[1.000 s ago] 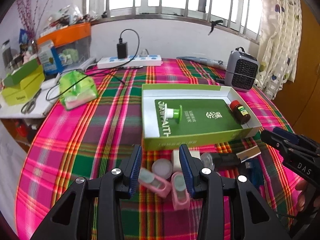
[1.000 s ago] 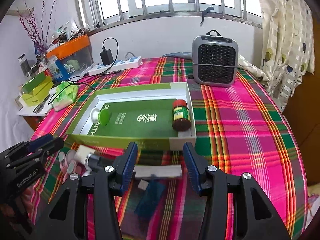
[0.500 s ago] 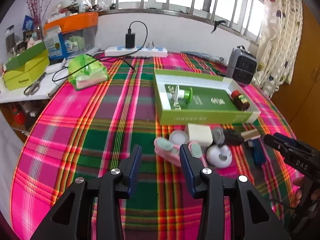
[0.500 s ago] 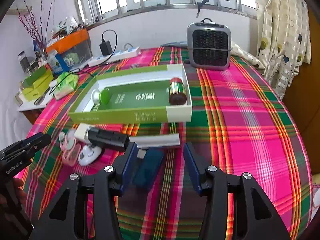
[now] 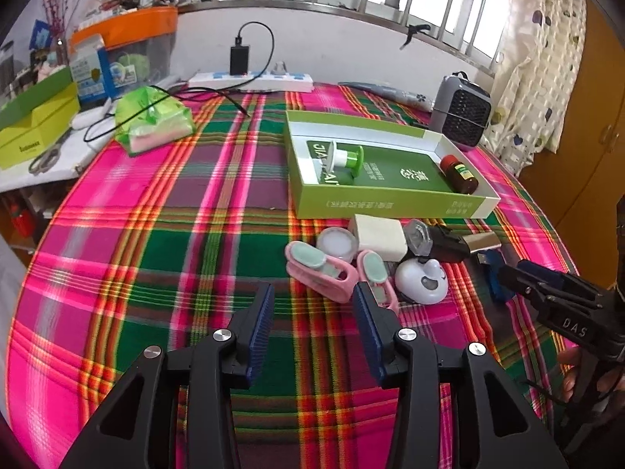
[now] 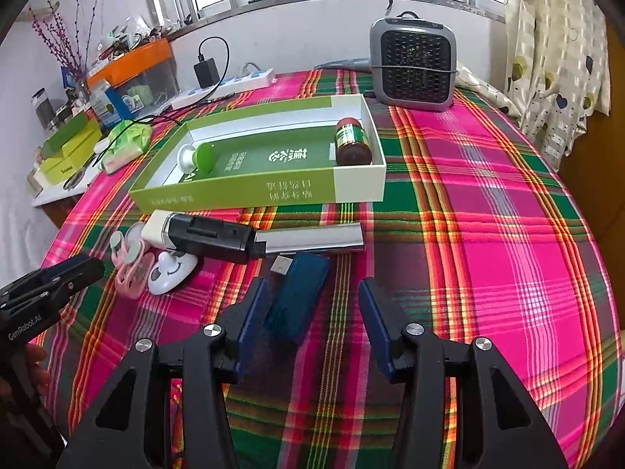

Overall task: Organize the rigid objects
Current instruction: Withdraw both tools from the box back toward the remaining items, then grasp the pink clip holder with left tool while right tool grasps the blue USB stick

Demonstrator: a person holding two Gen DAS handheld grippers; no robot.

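My left gripper hangs over bare cloth with its jaws opening and nothing between them. Just ahead and to its right lie two pink clips, a round white lid, a white block and a white rounded gadget. My right gripper is open, and a blue USB device lies between its fingers, nearer the left one and not pressed. A black device and a silver bar lie beyond it. The green box holds a brown bottle and a green-capped piece.
A grey heater stands behind the box. At the back left are a power strip with a charger, a green bag and yellow-green boxes. The plaid table curves away on the right, with a curtain beyond.
Both grippers have drawn back from the green box. The pink clips, earlier between the left fingers, now lie ahead of them, and the left jaws stand wider.
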